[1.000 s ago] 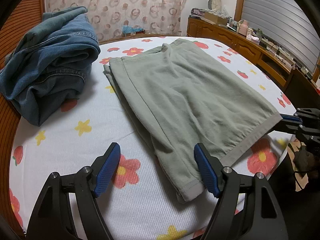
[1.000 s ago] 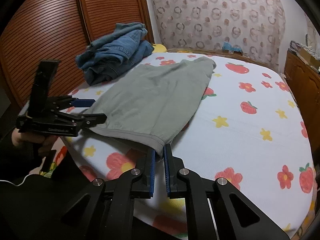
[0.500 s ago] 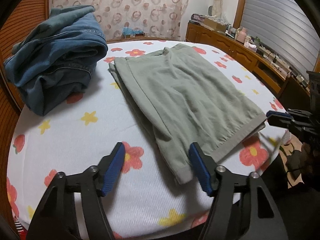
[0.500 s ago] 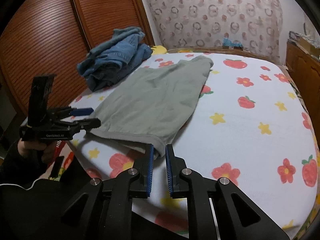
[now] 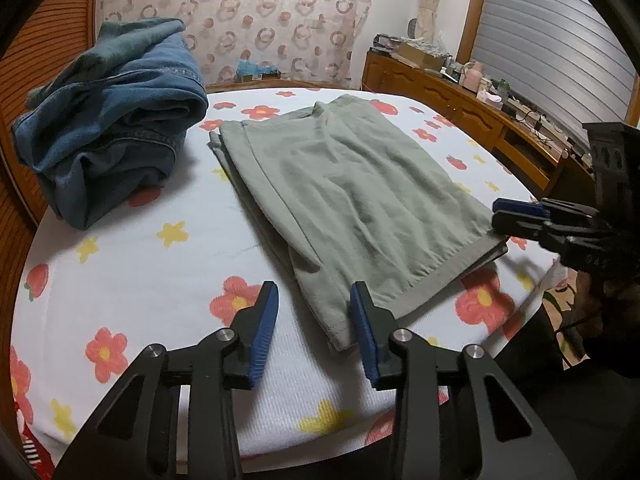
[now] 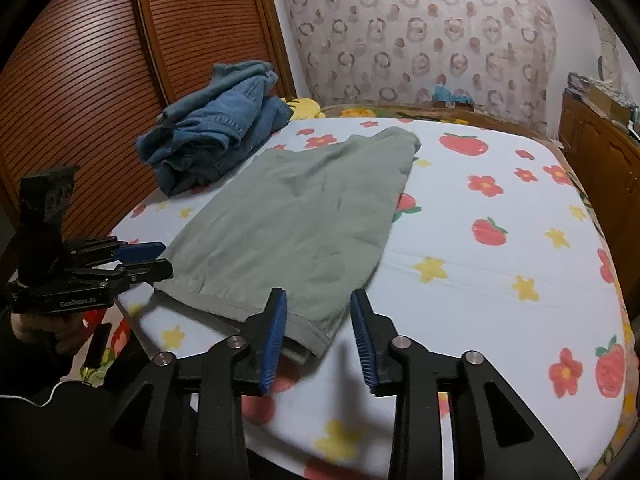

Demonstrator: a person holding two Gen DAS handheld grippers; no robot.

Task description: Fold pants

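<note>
My bed in its flowered sheet carries everything. The green pants lie folded flat across its middle, hem towards me, with a heap of blue jeans at the far left. My left claw is closing around the near left hem corner, pads not yet pressing. My right claw is opening, the near right corner lying loose between its pads.

Right gripper jaws opening — green pants corner between them.
</note>
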